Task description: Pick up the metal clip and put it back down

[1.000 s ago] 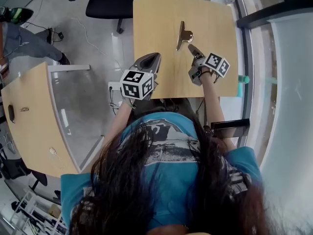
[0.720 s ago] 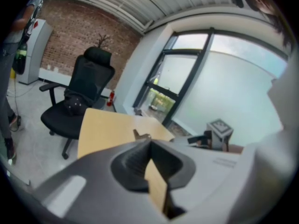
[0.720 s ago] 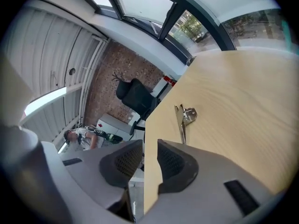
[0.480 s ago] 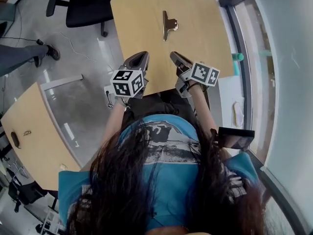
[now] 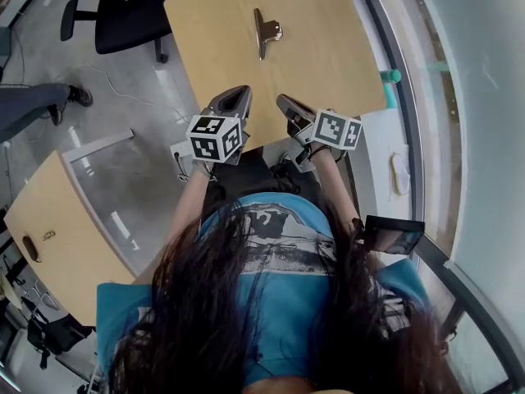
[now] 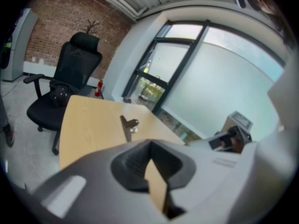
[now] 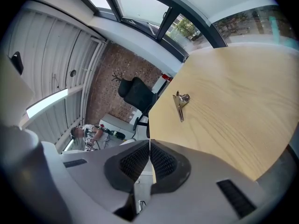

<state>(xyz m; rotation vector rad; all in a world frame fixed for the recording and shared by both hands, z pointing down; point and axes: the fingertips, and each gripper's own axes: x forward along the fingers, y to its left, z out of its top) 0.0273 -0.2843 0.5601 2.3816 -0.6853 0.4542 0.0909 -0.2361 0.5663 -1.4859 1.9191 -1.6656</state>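
The metal clip [image 5: 264, 31] lies flat on the far half of the light wooden table [image 5: 328, 48], with nothing touching it. It also shows in the left gripper view as the clip [image 6: 128, 125] and in the right gripper view as the clip [image 7: 180, 104]. Both grippers hover over the table's near edge, well short of the clip. My right gripper [image 5: 284, 102] has just been closing; its jaws [image 7: 149, 143] now meet with nothing between them. My left gripper [image 5: 239, 92] is to the right gripper's left, its jaws [image 6: 150, 146] meeting at the tips and empty.
A black office chair [image 5: 123, 15] stands beyond the table's far left corner. A second wooden table [image 5: 49, 236] is at the lower left. A glass wall [image 5: 459, 97] runs along the right, with a teal object [image 5: 392, 76] by the table's right edge.
My right gripper has drawn back from beside the clip to the table's near edge. The clip stays on the table. The left gripper has shifted only slightly.
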